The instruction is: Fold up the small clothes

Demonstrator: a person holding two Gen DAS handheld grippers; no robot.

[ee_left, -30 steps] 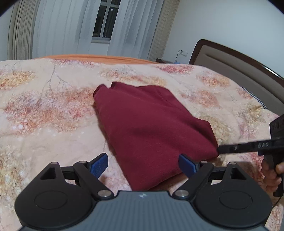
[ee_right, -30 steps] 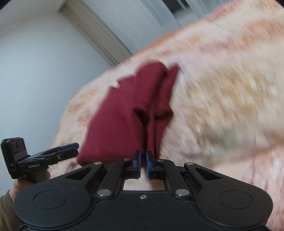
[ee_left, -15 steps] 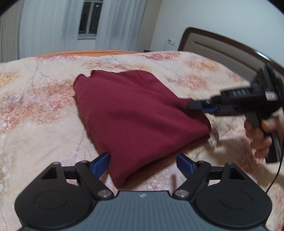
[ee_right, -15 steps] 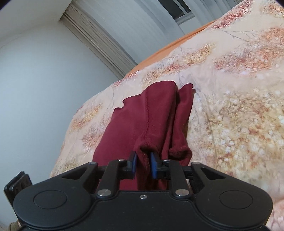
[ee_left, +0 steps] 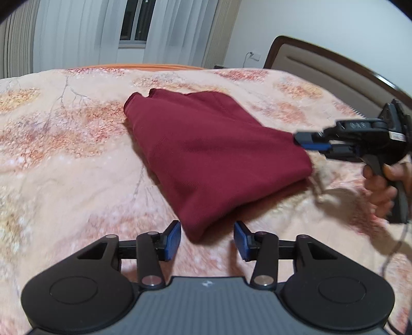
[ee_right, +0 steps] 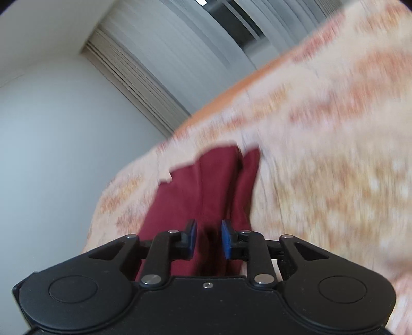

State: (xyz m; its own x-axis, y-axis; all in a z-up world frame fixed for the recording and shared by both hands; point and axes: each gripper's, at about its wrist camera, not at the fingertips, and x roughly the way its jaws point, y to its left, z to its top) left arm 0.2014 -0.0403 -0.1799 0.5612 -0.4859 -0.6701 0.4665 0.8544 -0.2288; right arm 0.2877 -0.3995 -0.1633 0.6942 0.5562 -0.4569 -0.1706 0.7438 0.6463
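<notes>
A folded dark red garment [ee_left: 213, 154] lies on the floral bedspread [ee_left: 64, 167]. My left gripper [ee_left: 207, 241] is open, its blue pads on either side of the garment's near corner, not gripping it. My right gripper [ee_left: 306, 140] shows at the garment's right edge in the left wrist view. In the right wrist view the right gripper [ee_right: 208, 238] is partly open, with the garment's folds [ee_right: 213, 185] lying between and beyond the pads, no longer pinched.
A brown padded headboard [ee_left: 334, 67] rises at the right. Curtains and a window [ee_left: 134, 23] stand behind the bed. A person's hand [ee_left: 383, 185] holds the right gripper handle, with a cable trailing over the bedspread.
The right gripper opened and let go of the garment's edge, then drew back a little. The left gripper's jaws narrowed and it backed off to the garment's near corner.
</notes>
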